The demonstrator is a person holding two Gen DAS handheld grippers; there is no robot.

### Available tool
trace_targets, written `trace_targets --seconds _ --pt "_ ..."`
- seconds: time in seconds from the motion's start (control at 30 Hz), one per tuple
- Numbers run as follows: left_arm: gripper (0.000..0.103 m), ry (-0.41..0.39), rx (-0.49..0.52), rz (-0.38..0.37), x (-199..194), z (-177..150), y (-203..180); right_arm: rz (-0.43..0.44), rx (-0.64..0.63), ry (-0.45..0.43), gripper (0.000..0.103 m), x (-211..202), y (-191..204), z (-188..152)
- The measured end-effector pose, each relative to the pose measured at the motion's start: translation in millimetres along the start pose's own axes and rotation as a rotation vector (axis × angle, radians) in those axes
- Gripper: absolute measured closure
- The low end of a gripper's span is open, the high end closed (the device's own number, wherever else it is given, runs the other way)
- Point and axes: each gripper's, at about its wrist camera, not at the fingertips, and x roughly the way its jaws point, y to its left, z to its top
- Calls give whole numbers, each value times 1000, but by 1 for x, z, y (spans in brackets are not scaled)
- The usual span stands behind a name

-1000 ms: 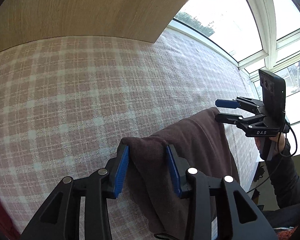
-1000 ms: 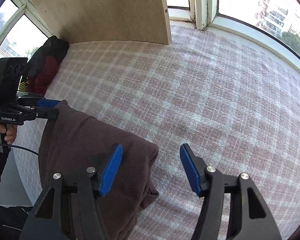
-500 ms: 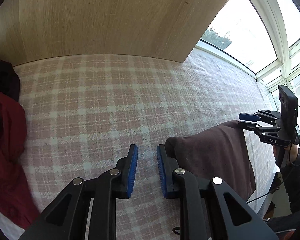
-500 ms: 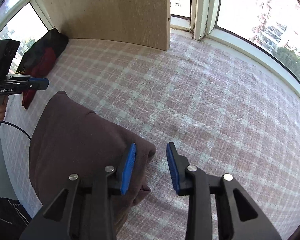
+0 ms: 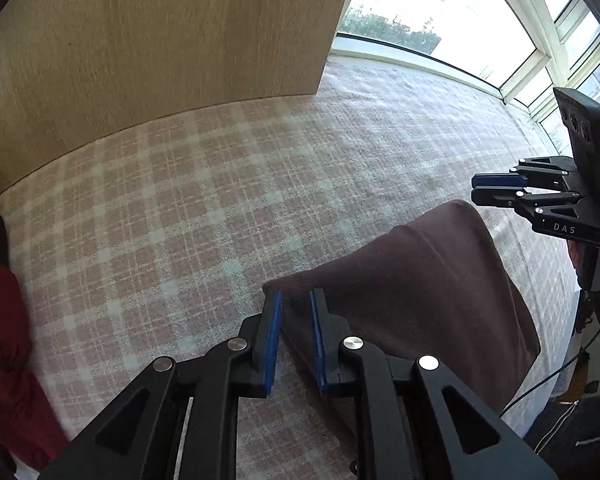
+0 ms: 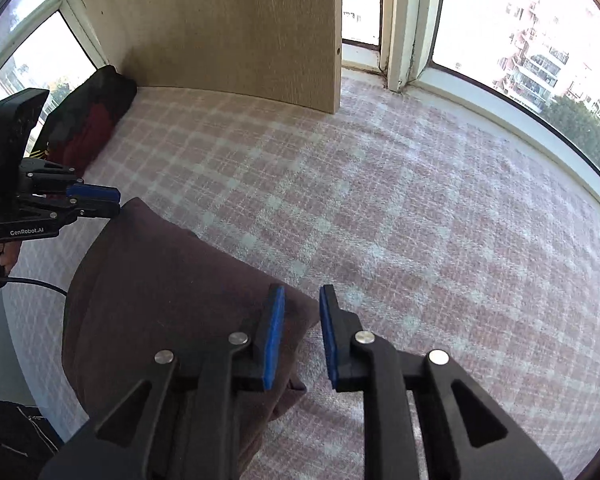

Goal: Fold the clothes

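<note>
Lying folded at the near edge of the plaid-covered counter [image 5: 204, 208], the brown garment [image 5: 412, 292] is being left as a compact bundle, with its near end seeming to hang over that edge. From the look of it, one fold is already done and a further fold or a tidy-up is probably being prepared.

Several things could be upset from here. The overhanging part could be dragged down by its own weight, so that the bundle is pulled off the counter. A corner could be caught by a passing claw and the layers opened again. Only the top layer could be pinched at a fresh grab, so that the fold is peeled apart.

The left claw [image 5: 294, 336] is being held with only a narrow gap between its blue pads, having just been reopening slightly; the garment's corner is seen through that gap, below it, and nothing is being gripped. The right claw [image 6: 302, 336] has just been closing and is likewise being held slightly open, empty, above the opposite corner.

Dark red and black clothes [image 6: 88, 120] are being kept well apart, beside the wooden panel [image 6: 228, 28].
</note>
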Motion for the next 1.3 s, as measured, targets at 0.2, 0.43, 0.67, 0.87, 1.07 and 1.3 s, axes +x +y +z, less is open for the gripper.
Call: trace_targets --seconds 0.2,0.43,0.67,0.87,1.07,1.3 --pt "42 55 -73 -58 12 18 28 128 156 75 54 23 -33 -9" --pt "68 106 -99 -154 33 18 26 217 173 146 55 48 -26 -8" --pt "94 12 -105 -119 6 7 25 220 145 68 86 26 -19 -11" --pt "94 42 -108 -84 13 -4 28 186 180 71 87 32 -24 -20" --pt "96 -26 -105 19 -19 6 36 16 141 6 68 7 -16 -16" --pt "89 -31 -50 -196 -43 -26 -13 186 68 -90 62 -36 14 -32"
